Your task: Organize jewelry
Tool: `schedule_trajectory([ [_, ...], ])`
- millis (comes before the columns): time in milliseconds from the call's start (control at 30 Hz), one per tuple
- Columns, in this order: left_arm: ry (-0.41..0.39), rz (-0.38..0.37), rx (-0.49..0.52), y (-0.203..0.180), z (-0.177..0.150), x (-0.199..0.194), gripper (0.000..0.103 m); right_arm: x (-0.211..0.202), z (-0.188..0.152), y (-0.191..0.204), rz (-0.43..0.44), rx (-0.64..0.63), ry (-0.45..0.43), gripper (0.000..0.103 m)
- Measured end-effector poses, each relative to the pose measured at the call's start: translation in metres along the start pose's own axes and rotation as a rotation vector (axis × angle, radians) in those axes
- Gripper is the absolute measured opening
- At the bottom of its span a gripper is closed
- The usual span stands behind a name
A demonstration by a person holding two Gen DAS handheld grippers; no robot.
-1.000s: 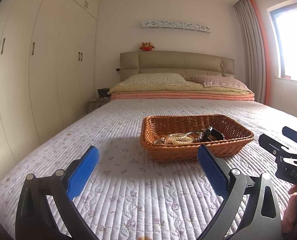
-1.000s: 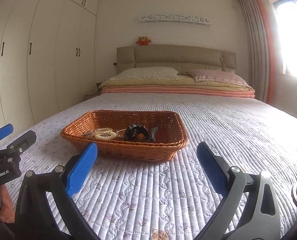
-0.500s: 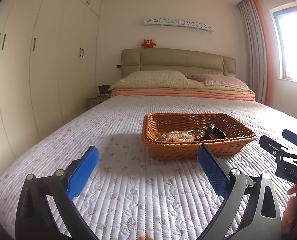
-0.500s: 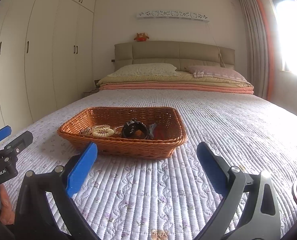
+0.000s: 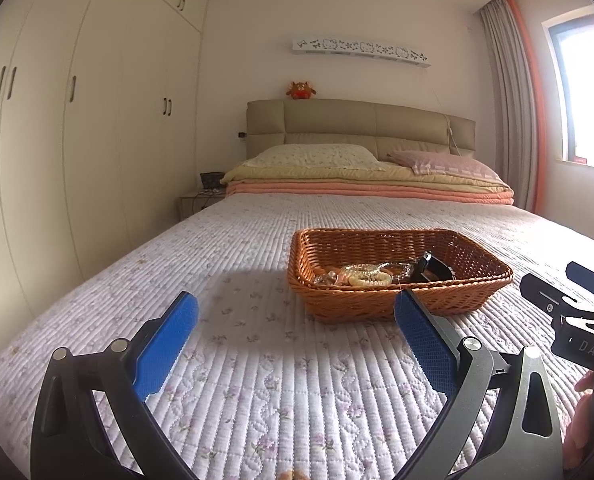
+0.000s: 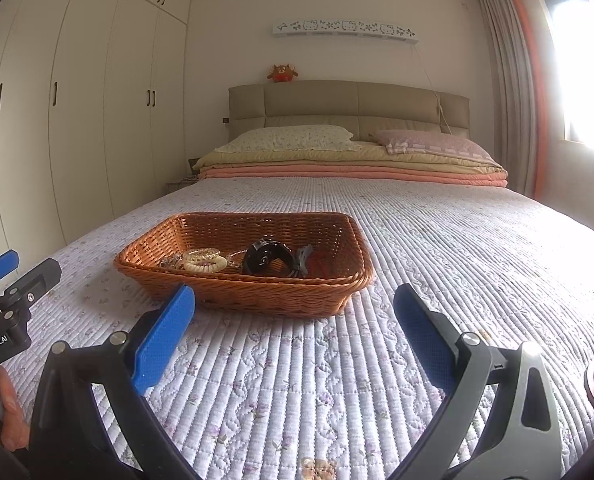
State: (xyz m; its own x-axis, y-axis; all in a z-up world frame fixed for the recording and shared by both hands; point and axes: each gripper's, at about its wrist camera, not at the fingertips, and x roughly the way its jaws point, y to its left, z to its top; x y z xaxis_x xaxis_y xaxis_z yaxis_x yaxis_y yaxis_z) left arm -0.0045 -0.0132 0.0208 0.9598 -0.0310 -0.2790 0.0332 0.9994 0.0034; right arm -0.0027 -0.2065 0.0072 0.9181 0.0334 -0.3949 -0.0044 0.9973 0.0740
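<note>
Tangled beaded bracelets [image 6: 203, 261] and black round watch [image 6: 265, 258] lie in the brown woven wicker basket [image 6: 353, 240] at centre frame, and left gripper [image 5: 295, 334] and right gripper [image 6: 295, 326], both spread wide and empty, may drag several pieces together.

both the left gripper [image 5: 295, 316] and right gripper [image 6: 295, 310] have dipped lower and edged closer to the wicker basket [image 6: 253, 298].
</note>
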Motion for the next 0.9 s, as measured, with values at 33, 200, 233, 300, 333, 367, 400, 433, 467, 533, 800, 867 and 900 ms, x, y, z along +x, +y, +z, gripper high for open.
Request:
schedule_trajectory([
  [33,0.0,0.0,0.0,-0.0001,-0.0001,-0.0003,0.095,0.0,0.0,0.0001,0.0,0.0,0.0,0.095],
  [200,0.0,0.001,0.002,-0.0005,0.0006,-0.0004,0.095,0.0001,-0.0001,0.0007,-0.001,0.0,0.0,0.095],
  [233,-0.001,0.001,0.003,-0.0007,0.0006,-0.0005,0.095,0.0001,-0.0002,0.0007,-0.001,0.0,0.0,0.095],
  [300,0.001,0.001,0.002,-0.0006,0.0005,-0.0002,0.095,0.0,-0.0001,0.0006,-0.001,0.002,0.0,0.095],
  [333,0.001,0.001,0.001,-0.0006,0.0007,-0.0006,0.095,-0.0001,-0.0001,0.0006,-0.001,0.002,0.0,0.095],
  [367,0.002,0.001,0.0,-0.0005,0.0007,-0.0006,0.095,0.0002,0.0002,0.0006,0.0,0.001,0.0,0.095],
  [400,0.002,0.001,0.0,-0.0001,0.001,-0.0007,0.095,0.0005,0.0001,0.0009,0.001,0.001,0.001,0.095],
  [433,0.003,0.001,-0.001,0.0001,0.0012,-0.0006,0.095,0.0008,-0.0001,0.0013,0.002,0.001,0.001,0.095],
  [467,0.004,0.001,-0.001,0.0002,0.0014,-0.0006,0.095,0.001,-0.0001,0.0018,0.002,0.0,0.002,0.095],
  [533,0.004,0.001,0.001,0.0002,0.0013,-0.0006,0.095,0.0011,-0.0005,0.0031,0.002,-0.001,0.001,0.095],
  [800,0.004,0.0,0.003,0.0003,0.0011,0.0002,0.095,0.0014,-0.0005,0.0036,0.001,0.001,0.002,0.095],
  [867,0.006,0.0,0.004,0.0003,0.0011,0.0003,0.095,0.0014,-0.0004,0.0032,0.002,0.001,0.002,0.095],
  [900,0.006,0.0,0.005,-0.0004,0.001,0.0006,0.095,0.0015,-0.0007,0.004,0.002,0.001,0.003,0.095],
])
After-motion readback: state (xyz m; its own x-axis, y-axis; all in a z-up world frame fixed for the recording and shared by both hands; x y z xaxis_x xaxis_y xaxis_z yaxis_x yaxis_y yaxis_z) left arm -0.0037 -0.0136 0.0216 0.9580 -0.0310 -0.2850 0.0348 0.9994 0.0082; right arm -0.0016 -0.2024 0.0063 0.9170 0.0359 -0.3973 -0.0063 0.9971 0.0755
